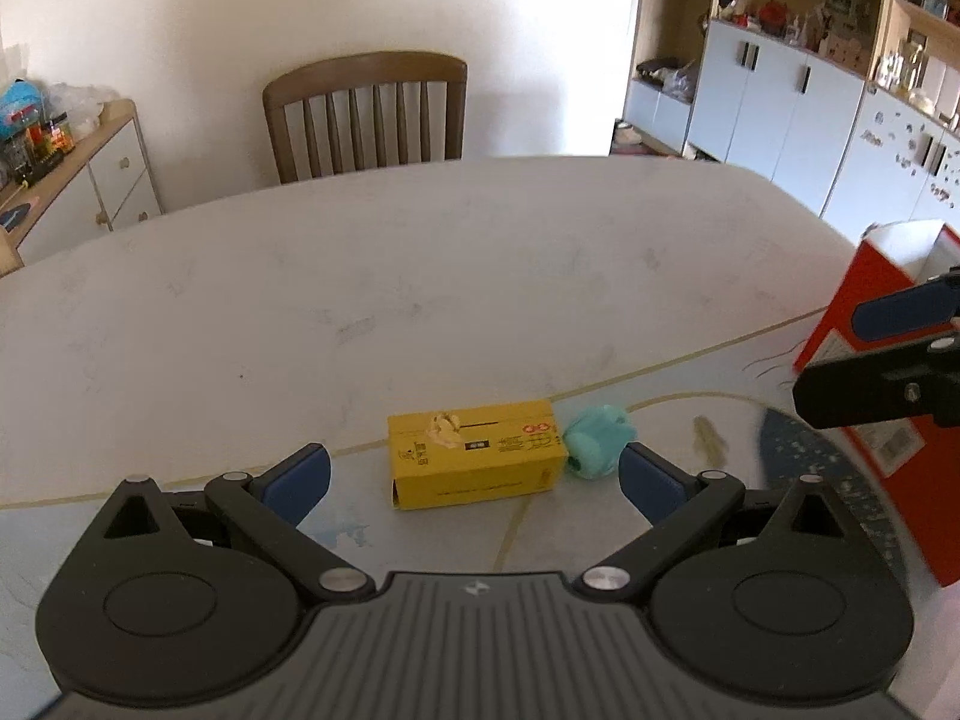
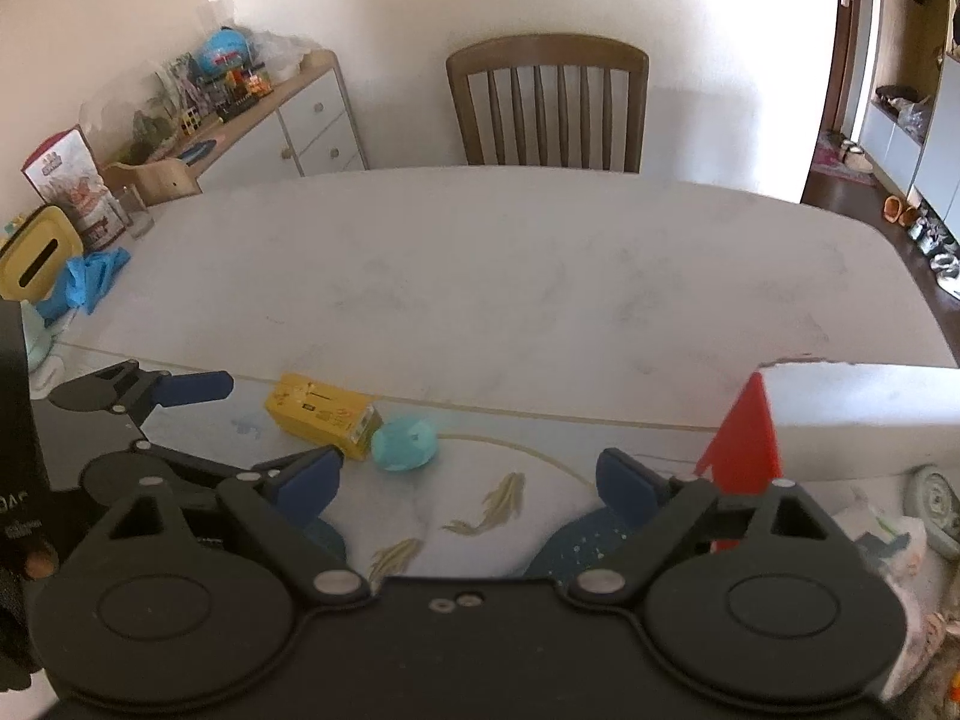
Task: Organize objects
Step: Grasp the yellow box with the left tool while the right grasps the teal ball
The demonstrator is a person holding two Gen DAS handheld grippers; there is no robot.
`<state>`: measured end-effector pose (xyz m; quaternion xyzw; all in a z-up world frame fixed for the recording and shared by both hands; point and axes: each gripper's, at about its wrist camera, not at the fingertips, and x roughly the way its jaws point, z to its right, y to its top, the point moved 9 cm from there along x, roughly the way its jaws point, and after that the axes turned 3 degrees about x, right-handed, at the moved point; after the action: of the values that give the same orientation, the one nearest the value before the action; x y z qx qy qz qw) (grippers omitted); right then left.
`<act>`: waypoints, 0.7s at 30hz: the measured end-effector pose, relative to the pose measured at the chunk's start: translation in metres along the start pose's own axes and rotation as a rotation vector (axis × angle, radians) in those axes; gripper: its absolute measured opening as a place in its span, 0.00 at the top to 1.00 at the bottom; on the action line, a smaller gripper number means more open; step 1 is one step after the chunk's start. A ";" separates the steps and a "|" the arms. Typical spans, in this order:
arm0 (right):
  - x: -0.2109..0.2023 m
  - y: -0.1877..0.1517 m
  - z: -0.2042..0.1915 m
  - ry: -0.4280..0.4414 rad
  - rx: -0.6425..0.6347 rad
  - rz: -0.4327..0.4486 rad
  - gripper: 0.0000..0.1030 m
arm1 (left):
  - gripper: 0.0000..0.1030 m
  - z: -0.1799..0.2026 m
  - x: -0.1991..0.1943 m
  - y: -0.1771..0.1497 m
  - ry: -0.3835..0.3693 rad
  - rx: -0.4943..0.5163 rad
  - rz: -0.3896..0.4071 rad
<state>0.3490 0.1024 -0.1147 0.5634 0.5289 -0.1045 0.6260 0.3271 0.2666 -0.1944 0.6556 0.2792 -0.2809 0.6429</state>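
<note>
My left wrist camera looks low across the table [image 1: 480,276] toward the chair [image 1: 366,114], close to the yellow box [image 1: 474,456] at lower centre, which my right camera shares at lower left [image 2: 324,414].

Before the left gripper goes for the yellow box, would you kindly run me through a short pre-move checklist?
1. Left gripper open wide enough for the yellow cardboard box: ok, fingers spread and nothing between them.
2. Box lined up between the fingers: ok, roughly centred ahead.
3. Space around the box: not ok, the small teal rubber toy sits against its right end.
4. Right gripper out of the way: ok, open, holding nothing, off to the right near the red cardboard carton.
5. Carton mouth open to receive items: cannot tell, only part of its top rim shows.
</note>
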 end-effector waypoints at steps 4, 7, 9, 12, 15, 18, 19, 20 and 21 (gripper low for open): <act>0.014 0.001 0.002 -0.001 0.013 -0.023 0.11 | 0.00 -0.001 0.009 0.000 -0.003 -0.004 -0.003; 0.023 0.001 0.003 0.001 0.018 -0.039 0.11 | 0.00 -0.005 0.014 0.000 0.006 -0.014 0.008; 0.028 0.001 0.003 0.000 0.020 -0.046 0.11 | 0.00 -0.007 0.016 0.000 0.029 -0.016 0.024; 0.035 0.002 0.004 0.004 0.026 -0.055 0.11 | 0.00 -0.006 0.021 -0.001 0.024 -0.008 0.031; 0.040 0.001 0.004 0.009 0.026 -0.067 0.13 | 0.01 -0.004 0.025 -0.002 0.018 -0.001 0.034; 0.044 0.001 0.002 0.013 0.025 -0.070 0.13 | 0.01 -0.007 0.028 -0.003 0.006 -0.019 0.042; 0.045 0.002 0.002 0.016 0.027 -0.072 0.14 | 0.01 -0.009 0.029 -0.003 0.005 -0.023 0.043; 0.046 0.002 0.002 0.018 0.029 -0.074 0.14 | 0.01 -0.010 0.029 -0.003 0.005 -0.028 0.045; 0.048 0.002 0.002 0.019 0.027 -0.076 0.15 | 0.04 -0.012 0.029 -0.004 0.003 -0.036 0.047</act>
<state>0.3717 0.1238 -0.1509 0.5523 0.5543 -0.1303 0.6089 0.3443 0.2791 -0.2187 0.6507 0.2696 -0.2600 0.6605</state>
